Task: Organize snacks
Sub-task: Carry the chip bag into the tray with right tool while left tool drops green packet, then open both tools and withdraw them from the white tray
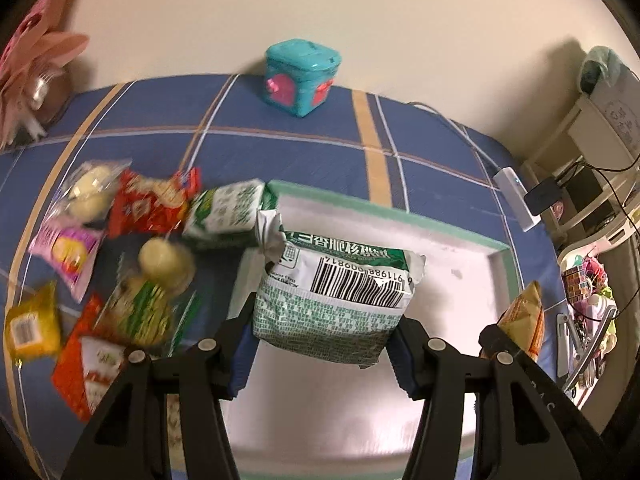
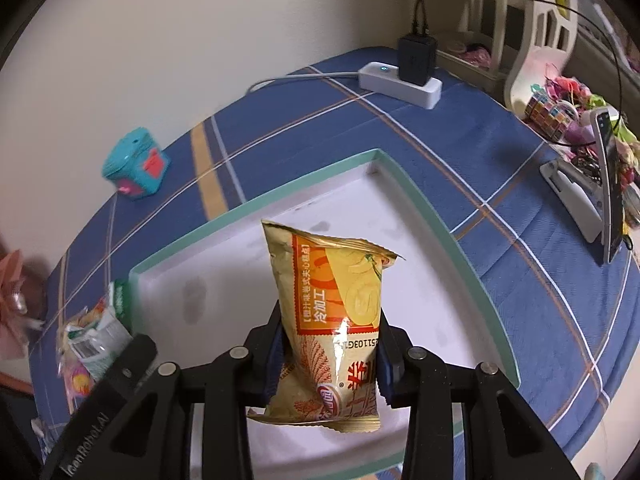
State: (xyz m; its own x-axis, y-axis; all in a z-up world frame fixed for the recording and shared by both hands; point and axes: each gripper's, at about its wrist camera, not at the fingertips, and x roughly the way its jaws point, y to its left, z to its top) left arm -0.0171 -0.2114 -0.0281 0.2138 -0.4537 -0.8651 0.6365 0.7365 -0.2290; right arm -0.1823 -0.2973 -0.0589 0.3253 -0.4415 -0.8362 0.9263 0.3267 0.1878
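My left gripper (image 1: pixel 322 354) is shut on a green and white snack packet (image 1: pixel 336 288) with a barcode, held above the white tray with a green rim (image 1: pixel 400 210). My right gripper (image 2: pixel 330 360) is shut on a golden-yellow snack bag (image 2: pixel 340 308), also over the tray (image 2: pixel 256 208). That yellow bag (image 1: pixel 524 320) and the right gripper's arm show at the right in the left wrist view. A pile of loose snack packets (image 1: pixel 132 240) lies on the blue plaid cloth to the tray's left, with another green and white packet (image 1: pixel 228 212) against the tray's corner.
A teal cube box (image 1: pixel 302 76) stands by the wall behind the tray. A white power strip with a black charger (image 2: pixel 404 76) lies at the table's far right. A phone on a stand (image 2: pixel 608 184) and a cluttered shelf (image 2: pixel 560 104) are to the right. Pink items (image 1: pixel 36 72) sit far left.
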